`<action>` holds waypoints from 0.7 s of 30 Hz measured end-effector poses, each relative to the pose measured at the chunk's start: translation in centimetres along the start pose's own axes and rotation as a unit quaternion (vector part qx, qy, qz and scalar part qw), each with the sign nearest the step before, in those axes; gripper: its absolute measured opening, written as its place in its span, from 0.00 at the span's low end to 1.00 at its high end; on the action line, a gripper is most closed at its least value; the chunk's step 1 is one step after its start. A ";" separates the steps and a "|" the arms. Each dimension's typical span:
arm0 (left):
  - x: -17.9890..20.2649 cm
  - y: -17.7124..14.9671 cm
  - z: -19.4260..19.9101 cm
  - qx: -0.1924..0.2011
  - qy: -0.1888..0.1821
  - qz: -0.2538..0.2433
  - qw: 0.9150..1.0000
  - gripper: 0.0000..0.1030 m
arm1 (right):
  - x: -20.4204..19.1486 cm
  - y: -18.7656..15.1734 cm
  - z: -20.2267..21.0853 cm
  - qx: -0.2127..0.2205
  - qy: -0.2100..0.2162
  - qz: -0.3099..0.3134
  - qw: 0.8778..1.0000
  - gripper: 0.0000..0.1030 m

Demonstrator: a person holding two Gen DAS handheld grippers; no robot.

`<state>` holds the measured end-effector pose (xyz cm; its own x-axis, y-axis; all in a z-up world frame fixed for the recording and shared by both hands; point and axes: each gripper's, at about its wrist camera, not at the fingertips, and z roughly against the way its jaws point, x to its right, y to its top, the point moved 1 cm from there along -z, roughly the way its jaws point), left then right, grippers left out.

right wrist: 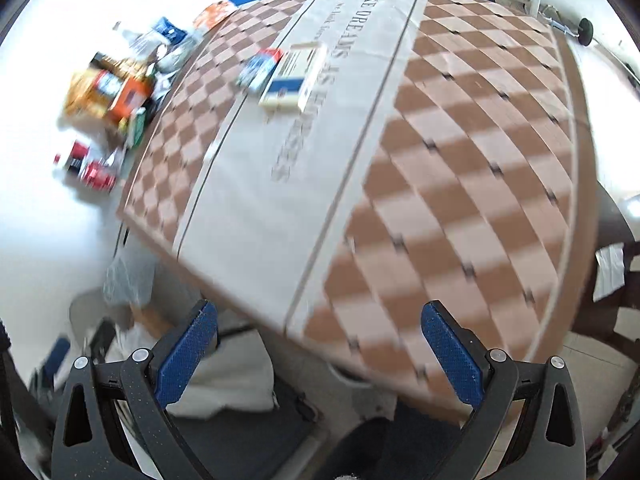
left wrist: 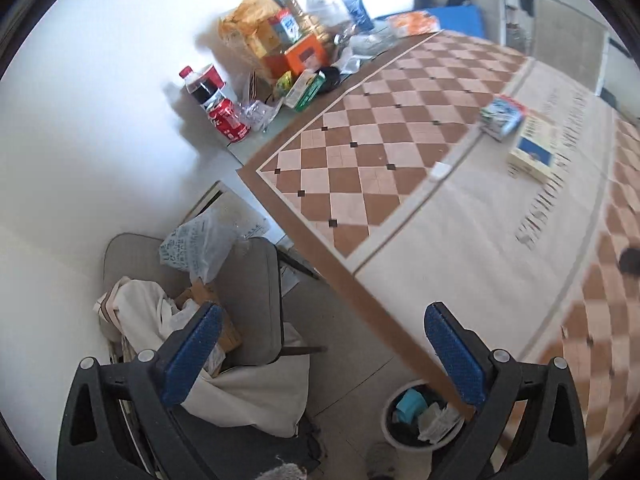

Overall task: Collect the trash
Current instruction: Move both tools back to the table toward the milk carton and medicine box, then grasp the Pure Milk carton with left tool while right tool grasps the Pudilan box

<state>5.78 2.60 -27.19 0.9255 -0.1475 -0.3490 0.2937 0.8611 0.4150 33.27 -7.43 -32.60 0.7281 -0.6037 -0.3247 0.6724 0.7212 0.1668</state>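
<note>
A small bin [left wrist: 416, 420] stands on the floor under the table's near edge and holds blue and white scraps. My left gripper [left wrist: 324, 340] is open and empty above the floor, left of the bin. On the chequered tablecloth [left wrist: 360, 152] lie a small blue-white pack [left wrist: 502, 115], a white-and-blue box [left wrist: 534, 148] and a small white scrap [left wrist: 439, 171]. My right gripper [right wrist: 320, 340] is open and empty over the table's near edge. The pack [right wrist: 260, 68] and box [right wrist: 294, 80] lie far ahead of it.
A heap of packets, cartons and bottles [left wrist: 296, 48] with a red can [left wrist: 230, 120] stands at the table's far left by the wall. A grey chair [left wrist: 240, 300] loaded with cloth, bags and cardboard stands left of the table. Another chair [right wrist: 612, 240] stands at the right.
</note>
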 end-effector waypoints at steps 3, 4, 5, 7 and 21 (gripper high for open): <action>2.5 3.6 -4.6 -0.037 0.012 0.006 0.999 1.00 | -1.3 8.1 -5.3 -0.012 -0.023 -0.009 1.000 1.00; 3.2 4.6 -5.8 -0.044 0.017 0.005 0.999 1.00 | -1.9 10.9 -7.3 -0.021 -0.026 -0.011 0.999 1.00; 4.1 5.8 -7.0 -0.050 0.023 0.005 0.998 1.00 | -2.4 12.9 -8.9 -0.025 -0.028 -0.010 0.999 1.00; 5.2 7.9 -9.2 -0.063 0.034 0.007 0.997 1.00 | -3.9 17.4 -12.3 -0.030 -0.040 -0.003 0.999 1.00; 13.6 18.2 -12.3 -0.093 -0.096 -0.068 0.989 1.00 | -7.6 25.8 -19.4 -0.062 -0.139 0.137 0.979 0.80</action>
<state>20.75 22.29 -34.67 0.9139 -0.3423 -0.2181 0.3861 0.8988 0.2074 42.45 22.36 -43.90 0.8987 -0.4382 -0.0158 0.4377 0.8944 0.0918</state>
